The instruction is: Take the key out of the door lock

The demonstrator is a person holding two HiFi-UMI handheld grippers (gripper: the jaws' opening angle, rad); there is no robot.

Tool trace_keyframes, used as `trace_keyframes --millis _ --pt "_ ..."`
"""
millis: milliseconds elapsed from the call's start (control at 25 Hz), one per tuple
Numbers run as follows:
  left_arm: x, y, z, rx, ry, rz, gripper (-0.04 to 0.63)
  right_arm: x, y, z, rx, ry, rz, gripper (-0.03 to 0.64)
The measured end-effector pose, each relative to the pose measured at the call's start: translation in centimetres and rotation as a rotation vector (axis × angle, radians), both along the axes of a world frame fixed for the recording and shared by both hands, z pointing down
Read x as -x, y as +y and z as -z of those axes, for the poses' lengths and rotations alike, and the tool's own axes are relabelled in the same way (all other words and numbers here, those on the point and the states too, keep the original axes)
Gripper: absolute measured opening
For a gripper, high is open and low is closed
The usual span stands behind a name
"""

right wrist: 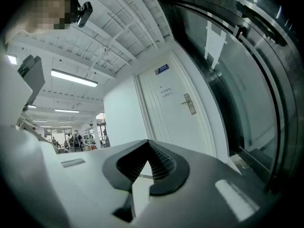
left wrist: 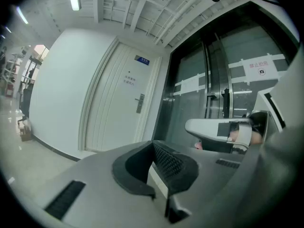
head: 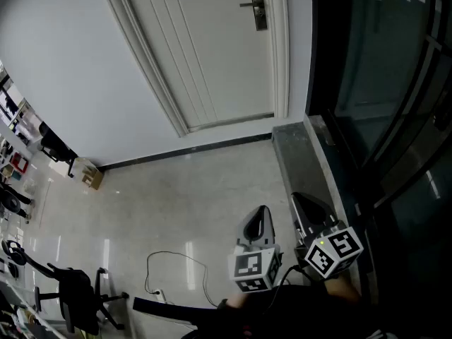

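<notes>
Left tool (head: pixel 260 214), right tool (head: pixel 305 205) pressed together, empty, lower right. Door lock (head: pixel 258 7) well apart, upper centre; key too small to see. We risk blind approach, tool striking lock.

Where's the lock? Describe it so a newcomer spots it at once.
Find the white door beside the dark glass wall. On the door's edge nearest the glass sits the lock: a tall dark metal plate with a lever, the only dark fitting on it.
</notes>
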State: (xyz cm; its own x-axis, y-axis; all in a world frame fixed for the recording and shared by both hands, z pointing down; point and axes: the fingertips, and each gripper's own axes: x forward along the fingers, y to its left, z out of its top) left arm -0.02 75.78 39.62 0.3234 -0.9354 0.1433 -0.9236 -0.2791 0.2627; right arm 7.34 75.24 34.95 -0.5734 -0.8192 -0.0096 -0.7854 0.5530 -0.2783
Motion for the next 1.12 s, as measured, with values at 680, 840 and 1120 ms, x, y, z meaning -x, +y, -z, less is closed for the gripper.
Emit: trace_keyframes --millis 680,840,1120 --pt "1.6 0.1 -0.4 0.016 0.017 0.012 -0.001 0.7 -0.6 -0.5 0.033 -0.038 -0.029 0.000" --pt "2.8 0.2 -0.9 0.028 0.024 0.019 -0.002 1.7 -0.7 -0.7 0.036 -0.039 -0.041 0.000" --pt "6.2 -1.2 -0.9 0.033 0.025 0.031 0.000 5.0 -2.2 -0.4 0.015 -0.043 -0.034 0.002"
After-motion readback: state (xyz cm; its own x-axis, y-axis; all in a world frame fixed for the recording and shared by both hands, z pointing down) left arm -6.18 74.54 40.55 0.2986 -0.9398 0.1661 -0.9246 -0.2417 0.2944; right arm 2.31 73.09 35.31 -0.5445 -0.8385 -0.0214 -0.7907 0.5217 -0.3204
